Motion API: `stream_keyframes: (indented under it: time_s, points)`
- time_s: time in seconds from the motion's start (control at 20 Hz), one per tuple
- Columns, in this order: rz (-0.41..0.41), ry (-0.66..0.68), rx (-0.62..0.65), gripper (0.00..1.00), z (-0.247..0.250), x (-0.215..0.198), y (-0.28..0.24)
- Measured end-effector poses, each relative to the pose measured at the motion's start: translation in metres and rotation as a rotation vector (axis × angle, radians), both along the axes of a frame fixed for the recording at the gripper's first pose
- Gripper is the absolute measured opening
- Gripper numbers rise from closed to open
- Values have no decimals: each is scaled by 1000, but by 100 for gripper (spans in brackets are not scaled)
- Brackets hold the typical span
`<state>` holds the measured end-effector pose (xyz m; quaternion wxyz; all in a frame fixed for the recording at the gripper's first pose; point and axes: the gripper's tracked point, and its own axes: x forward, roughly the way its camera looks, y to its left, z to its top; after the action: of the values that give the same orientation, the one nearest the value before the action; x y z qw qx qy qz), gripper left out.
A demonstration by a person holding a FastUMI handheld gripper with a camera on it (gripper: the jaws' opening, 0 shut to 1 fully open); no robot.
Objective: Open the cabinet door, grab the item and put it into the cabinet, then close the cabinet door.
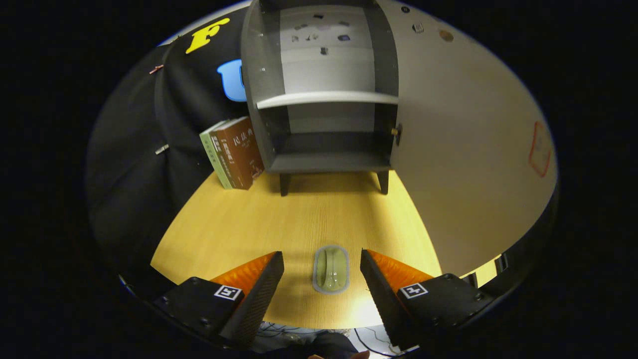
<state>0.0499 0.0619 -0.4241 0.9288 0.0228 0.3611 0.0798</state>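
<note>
A grey cabinet [259, 89] stands on short legs at the far side of the wooden table [224, 224]. Its pale door [463, 134] is swung wide open to the right, with a small knob [395, 131] near its inner edge. Inside I see one white shelf [326, 97] and a bare grey floor [329, 160]. A small pale-green item with a grey rim [330, 269] lies flat on the table, between my fingers but touching neither. My gripper [322, 267] is open, its fingertips [271, 279] a little apart from the item on each side.
Two books [234, 152], one green and one brown, lean against the cabinet's left side. The open door blocks the right side of the table. Bare tabletop lies between the item and the cabinet legs. The table's near edge is just behind my fingers.
</note>
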Motion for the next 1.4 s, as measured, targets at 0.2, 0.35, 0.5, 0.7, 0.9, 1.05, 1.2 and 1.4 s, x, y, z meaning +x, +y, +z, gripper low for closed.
stream_keyframes:
  time_s: [0.2, 0.35, 0.5, 0.7, 0.9, 1.05, 1.2, 1.4]
  points:
    - [-28, 116, 37, 99, -52, 2, -6]
    - [-31, 182, 36, 99, -94, 4, -11]
    - [-56, 239, 35, 80, -128, 7, -12]
    - [-46, 229, -8, 55, -142, 22, -14]
    - [15, 227, -69, 23, -139, 24, -11]
    - [52, 227, -103, 17, -139, 26, -7]
    - [32, 260, -26, 17, -129, 26, -1]
    - [21, 236, 17, 17, -91, 36, -1]
